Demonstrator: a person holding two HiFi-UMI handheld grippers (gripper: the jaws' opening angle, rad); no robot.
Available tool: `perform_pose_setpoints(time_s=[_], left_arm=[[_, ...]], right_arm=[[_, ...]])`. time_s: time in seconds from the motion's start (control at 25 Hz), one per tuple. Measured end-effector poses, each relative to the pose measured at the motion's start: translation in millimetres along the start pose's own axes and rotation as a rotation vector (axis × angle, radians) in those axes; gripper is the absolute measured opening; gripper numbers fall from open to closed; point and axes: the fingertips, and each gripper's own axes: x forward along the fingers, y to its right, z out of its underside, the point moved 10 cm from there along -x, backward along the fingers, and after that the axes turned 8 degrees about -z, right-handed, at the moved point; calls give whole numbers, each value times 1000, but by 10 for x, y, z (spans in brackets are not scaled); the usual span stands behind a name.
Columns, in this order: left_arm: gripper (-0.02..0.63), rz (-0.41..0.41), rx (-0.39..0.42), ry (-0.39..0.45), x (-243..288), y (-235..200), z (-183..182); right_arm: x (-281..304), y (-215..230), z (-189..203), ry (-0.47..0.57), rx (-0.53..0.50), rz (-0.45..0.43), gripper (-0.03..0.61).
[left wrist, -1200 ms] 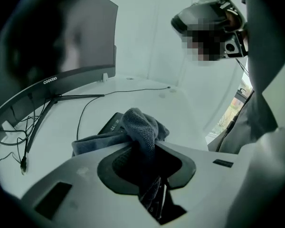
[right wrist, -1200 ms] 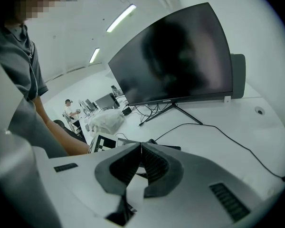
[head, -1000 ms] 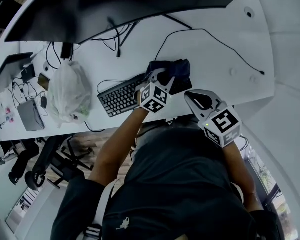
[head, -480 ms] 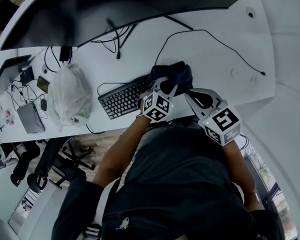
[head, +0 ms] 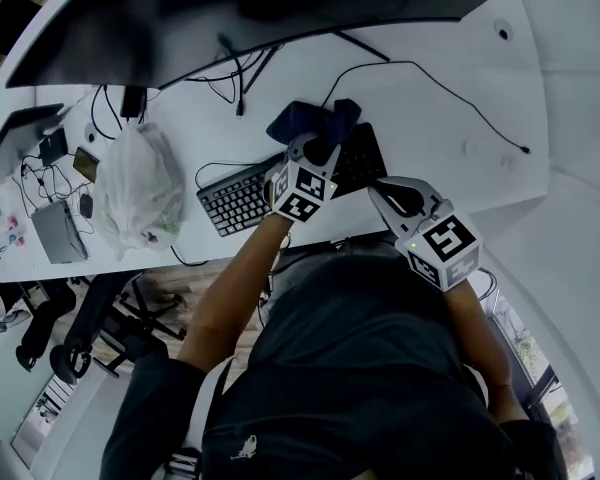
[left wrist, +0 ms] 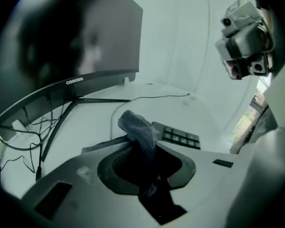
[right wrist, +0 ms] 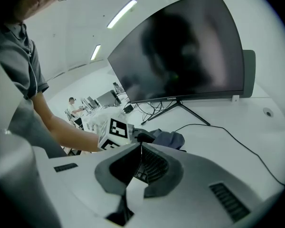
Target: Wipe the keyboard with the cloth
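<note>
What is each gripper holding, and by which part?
Left gripper pinches the dark blue-grey cloth by a bunched-up fold. Right gripper is shut, holding nothing.

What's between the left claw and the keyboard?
The cloth, pinched in the left claw, sticks up in front of the keyboard keys. The left gripper view shows it.

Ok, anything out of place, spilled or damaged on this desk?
Nothing spilled or damaged. Only clutter: a filled plastic bag sits beside the keyboard's left end, with loose cables behind it. The cloth is bunched in the left gripper rather than spread flat.
</note>
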Motion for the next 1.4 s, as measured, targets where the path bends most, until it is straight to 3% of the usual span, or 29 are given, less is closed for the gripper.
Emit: perform_pose_setpoints(time_s=[0.12,0.24,0.32,0.52,0.68,0.96,1.08,1.24,1.4], left_arm=[[74,98,50,-20,-112,472,88],[74,176,150,-43,-155,846,201],[74,144,155,-9,-160,788,105],[74,-6,74,117,56,131,-454],[74,54,53,26,332,152,-338],[74,177,115,-12,-115,996,204],[74,132,109,43,-162,958,48],[74,21,103,93,157,490,-384],[74,44,102,48,391,451,-347]], right_arm=[[-1,-30,44,-4,9,4,9],[31,-78,79,1,-6,-12,9],[39,-101,96,2,-12,-19,9],[47,-188,213,-19,-8,-20,9],[-20,-247,282,-5,-13,-7,9],[-169,-126,440,25,20,20,9],[-193,-134,453,26,14,5,9],[-166,-173,460,8,15,-6,9],[-184,-165,507,5,8,1,9]])
